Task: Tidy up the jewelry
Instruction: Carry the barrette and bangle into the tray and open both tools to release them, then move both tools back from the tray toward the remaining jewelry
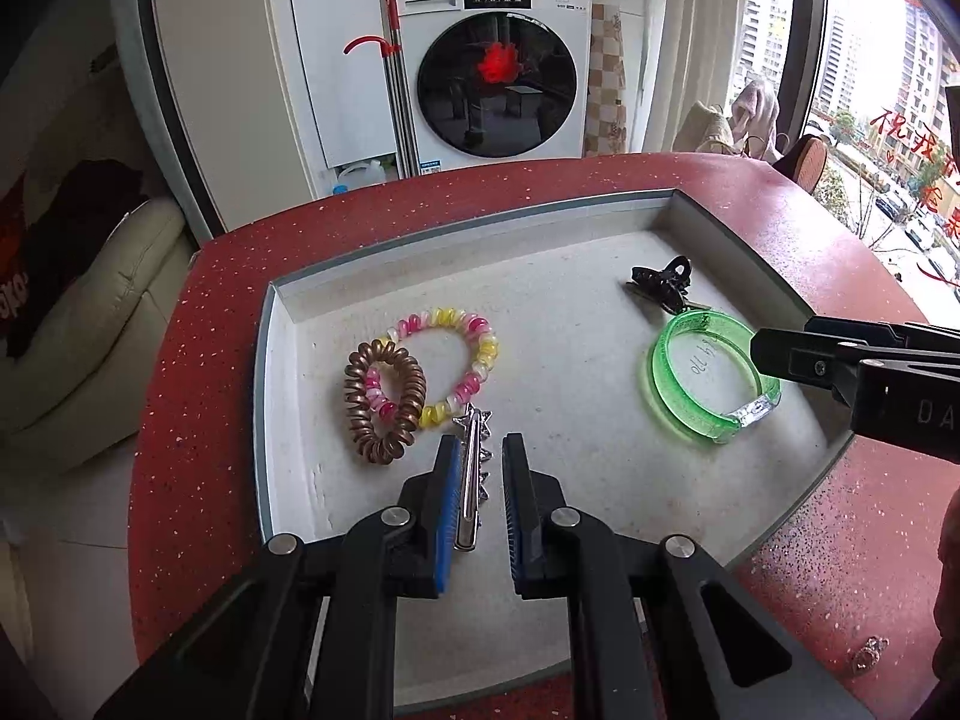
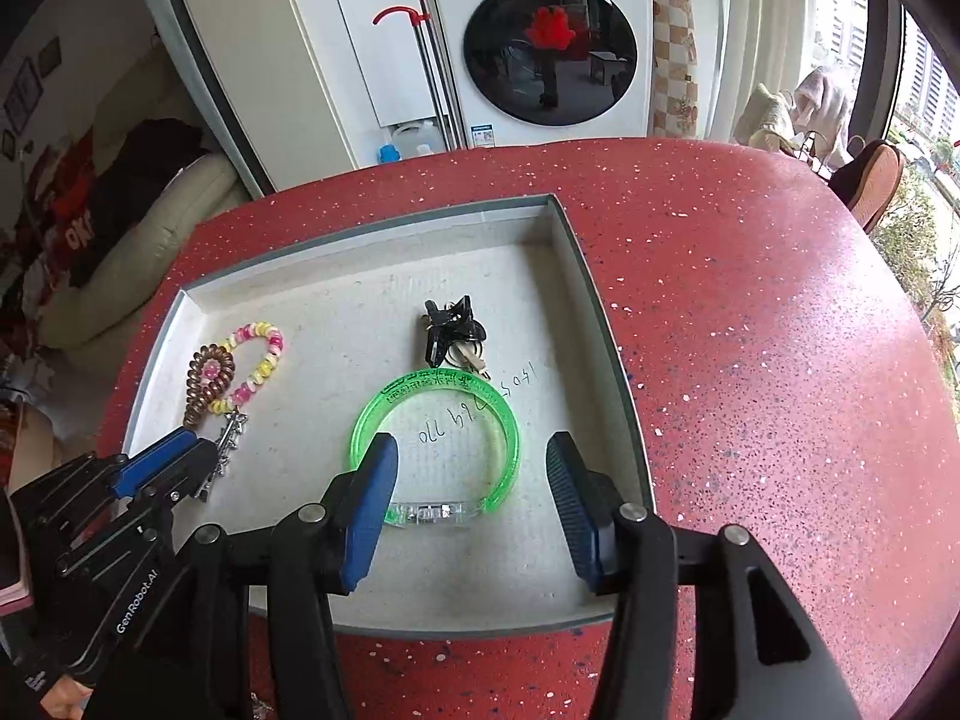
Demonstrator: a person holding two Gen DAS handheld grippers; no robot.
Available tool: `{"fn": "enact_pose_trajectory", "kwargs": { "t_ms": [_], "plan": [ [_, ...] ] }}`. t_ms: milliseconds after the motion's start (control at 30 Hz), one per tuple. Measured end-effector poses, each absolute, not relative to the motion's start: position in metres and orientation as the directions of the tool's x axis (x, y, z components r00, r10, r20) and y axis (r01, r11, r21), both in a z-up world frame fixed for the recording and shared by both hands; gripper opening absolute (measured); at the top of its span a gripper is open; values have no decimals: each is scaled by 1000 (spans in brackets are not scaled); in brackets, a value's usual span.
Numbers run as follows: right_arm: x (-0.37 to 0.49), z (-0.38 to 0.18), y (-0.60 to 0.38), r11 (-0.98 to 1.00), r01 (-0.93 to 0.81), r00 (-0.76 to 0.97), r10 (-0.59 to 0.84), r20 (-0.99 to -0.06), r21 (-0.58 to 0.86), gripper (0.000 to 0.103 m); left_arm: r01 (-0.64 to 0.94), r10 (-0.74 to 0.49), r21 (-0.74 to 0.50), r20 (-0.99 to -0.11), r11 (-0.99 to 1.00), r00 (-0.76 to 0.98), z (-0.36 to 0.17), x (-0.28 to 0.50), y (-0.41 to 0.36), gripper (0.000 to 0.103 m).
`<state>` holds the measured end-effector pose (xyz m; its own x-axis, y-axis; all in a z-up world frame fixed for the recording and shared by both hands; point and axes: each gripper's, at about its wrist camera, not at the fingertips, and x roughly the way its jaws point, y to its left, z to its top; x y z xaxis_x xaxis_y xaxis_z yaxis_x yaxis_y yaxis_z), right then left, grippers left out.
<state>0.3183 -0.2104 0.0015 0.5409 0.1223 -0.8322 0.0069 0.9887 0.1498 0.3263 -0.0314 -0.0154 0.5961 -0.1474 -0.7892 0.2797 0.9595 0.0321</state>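
Note:
A shallow white tray (image 1: 282,324) on a red table holds the jewelry. My left gripper (image 1: 482,450) is open, its blue pads on either side of a silver star hair clip (image 1: 472,468) lying on the tray floor. Left of it lie a brown coil hair tie (image 1: 384,402) and a pink-yellow coil hair tie (image 1: 456,360). My right gripper (image 2: 471,450) is open above the near side of a green bangle (image 2: 435,438), which also shows in the left wrist view (image 1: 708,384). A black claw clip (image 2: 450,330) lies beyond the bangle.
The tray's raised walls (image 2: 600,312) ring the items. The red table (image 2: 780,360) stretches right of the tray. A small metal trinket (image 1: 868,654) lies on the table near my side. A washing machine (image 1: 498,60) stands behind the table.

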Motion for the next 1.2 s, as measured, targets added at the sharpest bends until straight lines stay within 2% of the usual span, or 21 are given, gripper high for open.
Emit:
{"fn": "enact_pose_trajectory", "kwargs": {
  "t_ms": [33, 333, 367, 400, 433, 467, 767, 833, 1000, 1067, 1133, 1200],
  "plan": [
    [316, 5, -211, 987, 6, 546, 129, -828, 158, 62, 284, -152, 30, -789, 958, 595, -14, 325, -33, 31],
    [292, 21, -210, 983, -1, 577, 149, -803, 182, 66, 266, -163, 8, -773, 964, 613, 0, 316, -33, 32],
    [290, 23, -211, 983, 0, 579, 148, -802, 182, 66, 265, -163, 9, -769, 964, 618, 2, 314, -34, 43],
    [288, 23, -212, 983, 1, 580, 149, -801, 183, 66, 264, -164, 8, -765, 965, 623, 5, 312, -34, 59],
    [287, 24, -212, 982, 2, 580, 150, -800, 186, 66, 257, -164, 6, -756, 966, 634, 8, 309, -32, 94],
    [285, 25, -213, 982, 4, 580, 153, -800, 191, 66, 249, -166, 4, -737, 968, 655, 13, 305, -30, 103],
    [269, 31, -211, 979, -4, 582, 167, -796, 203, 67, 246, -178, -9, -713, 969, 678, 34, 286, -27, 103],
    [265, 34, -210, 979, -10, 586, 170, -792, 203, 74, 231, -168, -7, -709, 973, 685, 38, 281, -25, 103],
    [251, 45, -209, 982, -20, 623, 161, -766, 189, 82, 223, -171, -17, -698, 975, 695, 45, 264, -19, 103],
    [246, 49, -207, 982, -24, 637, 160, -754, 188, 90, 219, -168, -16, -696, 976, 698, 47, 256, -17, 103],
    [239, 54, -207, 981, -26, 656, 163, -737, 194, 103, 214, -168, -22, -698, 977, 696, 48, 249, -14, 103],
    [232, 60, -207, 979, -30, 676, 170, -717, 203, 103, 211, -172, -32, -704, 977, 689, 48, 243, -10, 103]
  ]
}}
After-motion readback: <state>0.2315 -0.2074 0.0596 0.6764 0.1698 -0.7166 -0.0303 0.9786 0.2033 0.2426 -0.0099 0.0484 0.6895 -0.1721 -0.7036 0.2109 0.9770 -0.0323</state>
